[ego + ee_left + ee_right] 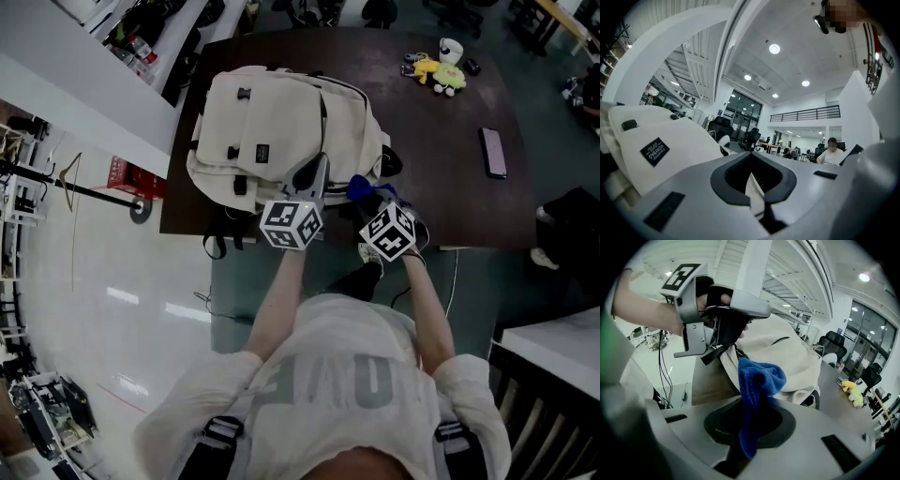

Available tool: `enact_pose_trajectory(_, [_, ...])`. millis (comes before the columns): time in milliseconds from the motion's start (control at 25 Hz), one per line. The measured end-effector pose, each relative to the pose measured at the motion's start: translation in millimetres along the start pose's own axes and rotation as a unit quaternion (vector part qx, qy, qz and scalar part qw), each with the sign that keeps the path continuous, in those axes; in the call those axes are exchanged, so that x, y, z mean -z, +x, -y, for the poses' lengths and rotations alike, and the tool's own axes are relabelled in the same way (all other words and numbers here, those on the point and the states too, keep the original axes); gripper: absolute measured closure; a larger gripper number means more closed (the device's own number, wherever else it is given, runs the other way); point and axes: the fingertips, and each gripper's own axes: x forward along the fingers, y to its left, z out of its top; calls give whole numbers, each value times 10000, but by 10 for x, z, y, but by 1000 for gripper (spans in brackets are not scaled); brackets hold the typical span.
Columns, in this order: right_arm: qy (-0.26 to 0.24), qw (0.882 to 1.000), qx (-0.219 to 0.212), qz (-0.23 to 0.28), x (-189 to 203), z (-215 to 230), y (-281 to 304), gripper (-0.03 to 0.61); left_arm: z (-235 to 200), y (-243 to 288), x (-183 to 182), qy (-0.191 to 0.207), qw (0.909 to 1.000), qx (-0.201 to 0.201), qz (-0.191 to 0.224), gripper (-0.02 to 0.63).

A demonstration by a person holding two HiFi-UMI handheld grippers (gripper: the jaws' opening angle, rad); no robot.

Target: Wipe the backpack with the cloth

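Right gripper view: we find the right gripper [749, 425] pressed together on a blue terry cloth [758, 380]. The cloth is pinched low down, so a bunched wad stands proud above the jaws and points toward the bag.

In the left gripper view, the left gripper [757, 187] is likewise closed, with a thin cream sliver caught between its jaws. We judge this to be a fold of the backpack's fabric at its near edge, by the black straps.

The cream backpack [281, 122] lies flat, front pocket up, on the near left part of a dark table [450, 202], directly ahead of both grippers. The cloth is just beside its near right edge; we cannot confirm contact.

Handling assessment:
- The cloth looks light, limp and absorbent. It needs a firm pinch at the bunched middle so that a pad projects for wiping and loose ends do not trail.
- The backpack appears soft-sided and partly filled. Its panels are likely to dent and creep across the table under a stroke, so it should be anchored at a seam, strap or edge fold rather than a flat panel.
- We judge that wiping has not yet begun.
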Motion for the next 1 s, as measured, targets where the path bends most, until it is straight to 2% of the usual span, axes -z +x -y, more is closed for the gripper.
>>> enact_pose_trajectory(120, [-2, 9995, 238, 188, -100, 270, -157, 537, -117, 32, -184, 69, 9998, -131, 112, 611])
enact_pose_trajectory(280, [-190, 9964, 710, 430, -365, 1002, -391, 537, -336, 149, -515, 208, 9989, -334, 235, 611])
enact_pose_trajectory(400, [-447, 9924, 912, 701, -723, 1667, -408, 537, -570, 327, -746, 355, 9977, -517, 264, 611])
enact_pose_trajectory(480, [-829, 9884, 856, 943, -1105, 2060, -334, 537, -748, 473, -906, 341, 9968, -641, 321, 611])
enact_pose_trajectory(560, [-1235, 9824, 587, 1274, -1563, 2350, -196, 537, -929, 620, -1032, 279, 9966, -715, 306, 611])
enact_pose_trajectory(680, [-1788, 9672, -80, 1800, -2258, 2614, 138, 537, -1199, 836, -1178, 220, 9969, -731, 172, 611])
enact_pose_trajectory(840, [-2430, 9380, -1024, 2250, -2964, 2794, 786, 537, -1495, 1139, -1257, 4, 9981, -610, 40, 611])
enact_pose_trajectory(1000, [-3070, 9009, -1993, 2332, -3421, 2645, 1583, 537, -1711, 1305, -1222, -105, 9980, -610, -117, 611])
